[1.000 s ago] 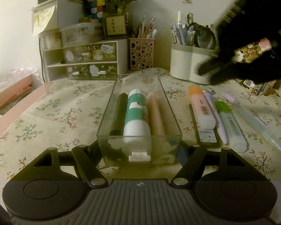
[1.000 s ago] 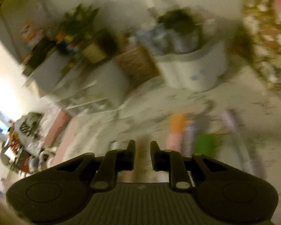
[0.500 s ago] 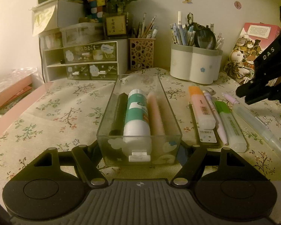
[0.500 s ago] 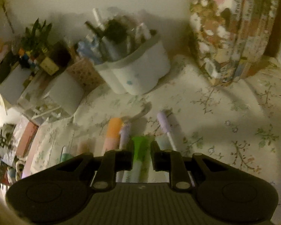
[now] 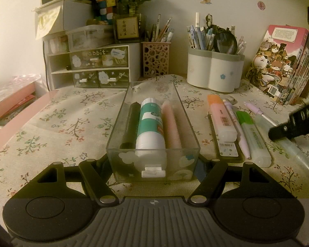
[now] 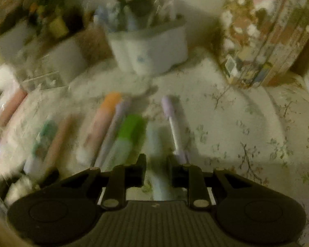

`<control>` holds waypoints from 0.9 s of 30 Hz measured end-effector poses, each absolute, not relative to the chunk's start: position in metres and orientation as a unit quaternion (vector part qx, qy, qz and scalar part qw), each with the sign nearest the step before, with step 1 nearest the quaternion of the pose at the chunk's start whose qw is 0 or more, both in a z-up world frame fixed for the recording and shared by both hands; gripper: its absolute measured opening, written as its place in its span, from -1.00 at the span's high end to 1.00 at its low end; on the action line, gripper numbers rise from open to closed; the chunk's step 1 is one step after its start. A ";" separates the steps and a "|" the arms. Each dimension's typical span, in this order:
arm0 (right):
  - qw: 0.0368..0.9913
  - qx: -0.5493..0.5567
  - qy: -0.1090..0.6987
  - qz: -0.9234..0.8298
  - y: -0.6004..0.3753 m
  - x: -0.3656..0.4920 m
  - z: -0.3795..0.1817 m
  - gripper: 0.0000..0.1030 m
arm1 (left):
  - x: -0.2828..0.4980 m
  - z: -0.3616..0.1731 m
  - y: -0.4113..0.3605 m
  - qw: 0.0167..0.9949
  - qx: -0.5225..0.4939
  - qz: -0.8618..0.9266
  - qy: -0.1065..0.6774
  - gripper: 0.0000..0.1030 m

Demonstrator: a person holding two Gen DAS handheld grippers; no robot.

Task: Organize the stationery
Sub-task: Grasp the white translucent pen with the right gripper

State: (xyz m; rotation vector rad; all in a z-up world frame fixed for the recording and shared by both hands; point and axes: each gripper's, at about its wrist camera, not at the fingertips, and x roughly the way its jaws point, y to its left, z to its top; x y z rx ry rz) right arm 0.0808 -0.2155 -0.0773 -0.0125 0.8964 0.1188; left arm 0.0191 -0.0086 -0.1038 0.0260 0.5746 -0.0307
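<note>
While the left gripper [image 5: 154, 164] clamps the clear tray [image 5: 121, 123], the right gripper [image 6: 156, 164] straddles the translucent pen [image 5: 286, 142] on the tablecloth [image 5: 72, 123], jaws opening; light, slippery, best taken mid-barrel.

A floral tablecloth [image 5: 72, 123] was spread over the table; a clear tray [image 5: 117, 135], highlighters [image 5: 222, 119], pen holders [image 5: 214, 74] and books [image 5: 278, 68] were set on it.

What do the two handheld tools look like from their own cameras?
Both look alike: the left tool and the right tool are matte black, with a grey ribbed centre plate bearing a small round mark, two round black discs at the sides, and angular fingers pivoting on silver pins. White lettering marks the right tool's side. No cables or sleeves show.
</note>
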 end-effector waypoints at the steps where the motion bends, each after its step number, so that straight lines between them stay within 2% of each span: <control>1: 0.902 -0.017 0.428 0.057 -0.215 0.077 -0.078 0.76 | 0.019 -0.104 -0.009 0.959 0.013 -0.015 0.283 -0.42; 7: 0.897 -0.030 0.438 0.047 -0.206 0.074 -0.075 0.77 | 0.019 -0.104 -0.009 0.959 0.013 -0.015 0.283 -0.42; 12: 0.898 0.036 0.434 0.060 -0.213 0.076 -0.077 0.77 | 0.019 -0.104 -0.009 0.959 0.013 -0.015 0.283 -0.42; 17: 0.885 0.169 0.416 0.125 -0.232 0.075 -0.071 0.77 | 0.019 -0.104 -0.009 0.959 0.013 -0.015 0.283 -0.42; 20: 0.884 0.185 0.407 0.140 -0.230 0.074 -0.070 0.77 | 0.019 -0.104 -0.009 0.959 0.013 -0.015 0.283 -0.42; 25: 0.824 0.342 0.402 0.207 -0.248 0.082 -0.081 0.77 | 0.019 -0.104 -0.009 0.959 0.013 -0.015 0.283 -0.42; 27: 0.819 0.354 0.401 0.208 -0.246 0.083 -0.081 0.77 | 0.019 -0.104 -0.009 0.959 0.013 -0.015 0.283 -0.42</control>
